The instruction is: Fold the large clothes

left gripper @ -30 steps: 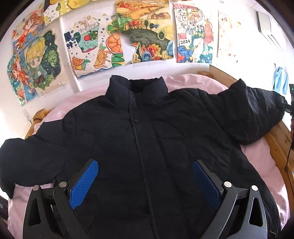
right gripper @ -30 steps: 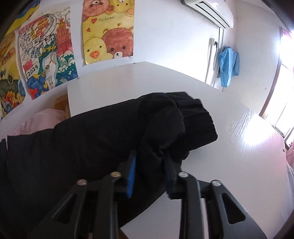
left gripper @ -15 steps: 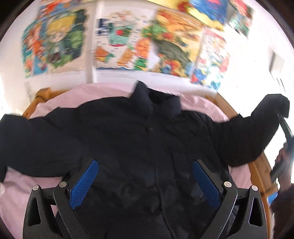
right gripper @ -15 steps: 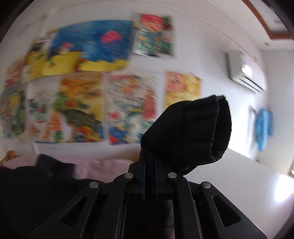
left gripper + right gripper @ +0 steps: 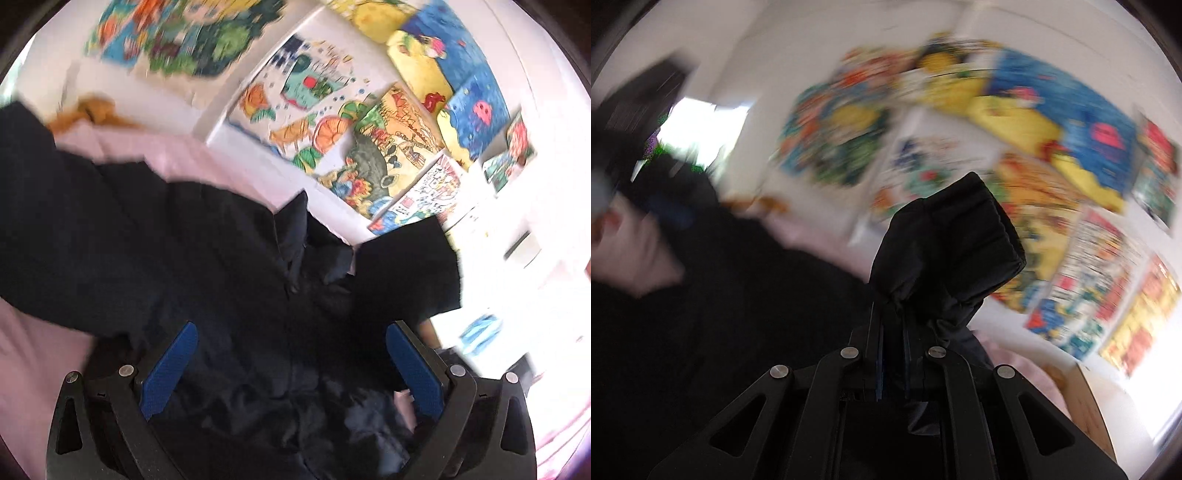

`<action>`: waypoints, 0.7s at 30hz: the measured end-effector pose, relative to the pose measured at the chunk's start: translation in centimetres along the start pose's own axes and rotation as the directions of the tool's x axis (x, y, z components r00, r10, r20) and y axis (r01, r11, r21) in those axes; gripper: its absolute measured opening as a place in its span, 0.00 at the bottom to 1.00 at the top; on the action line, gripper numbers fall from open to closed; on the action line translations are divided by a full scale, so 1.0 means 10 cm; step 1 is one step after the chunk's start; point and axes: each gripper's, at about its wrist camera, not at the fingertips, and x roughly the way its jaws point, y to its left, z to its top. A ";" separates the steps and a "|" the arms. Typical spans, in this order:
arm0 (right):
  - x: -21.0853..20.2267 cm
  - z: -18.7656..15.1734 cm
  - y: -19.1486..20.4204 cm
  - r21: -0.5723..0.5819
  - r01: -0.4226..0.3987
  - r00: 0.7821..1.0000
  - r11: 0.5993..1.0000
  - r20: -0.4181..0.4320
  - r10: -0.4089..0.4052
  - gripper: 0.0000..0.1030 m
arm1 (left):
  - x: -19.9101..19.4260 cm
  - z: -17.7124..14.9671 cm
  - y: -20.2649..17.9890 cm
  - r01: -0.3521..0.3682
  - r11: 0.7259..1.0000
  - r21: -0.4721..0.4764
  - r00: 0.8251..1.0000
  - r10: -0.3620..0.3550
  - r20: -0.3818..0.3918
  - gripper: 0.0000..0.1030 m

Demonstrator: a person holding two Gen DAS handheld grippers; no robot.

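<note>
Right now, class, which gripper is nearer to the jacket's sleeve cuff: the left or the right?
Right. The right gripper is clamped on the sleeve cuff, lifting it. The left gripper hovers open over the jacket's front, apart from that cuff.

My left camera looks forward past my left gripper (image 5: 291, 373), tilted, close above the black jacket (image 5: 184, 258). My right camera looks along its fingers, the cuff (image 5: 953, 251) just ahead. Both share the wall drawings (image 5: 369, 147) beyond.

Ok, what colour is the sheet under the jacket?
Pale pink sheet, clearest in the left wrist view beside the black jacket.
</note>
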 end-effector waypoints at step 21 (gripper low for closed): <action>-0.46 -0.72 -0.19 0.172 -0.255 0.899 0.952 -0.321 0.298 0.74 | 0.87 -0.49 0.76 -0.185 0.967 -0.177 0.930 0.114 -0.350 1.00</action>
